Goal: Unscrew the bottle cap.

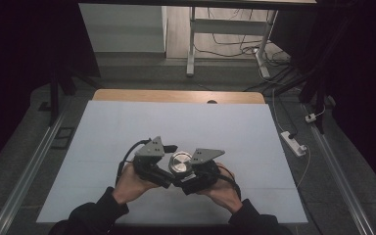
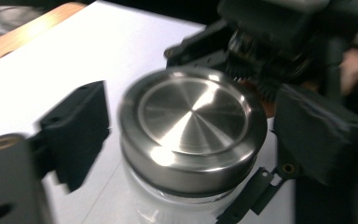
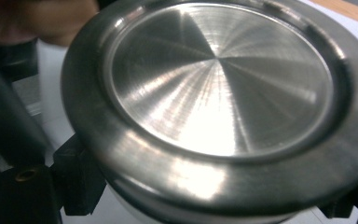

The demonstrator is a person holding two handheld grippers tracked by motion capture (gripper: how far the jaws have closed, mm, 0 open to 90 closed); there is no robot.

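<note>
Both grippers flank the steel lid (image 1: pixel 180 162) on its glass jar (image 2: pixel 168 205).

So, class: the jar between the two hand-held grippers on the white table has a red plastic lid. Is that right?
Not quite. The jar's lid is brushed silver metal, not red plastic, as the left gripper view shows. The jar does sit between the two hand-held grippers on the white table.
</note>
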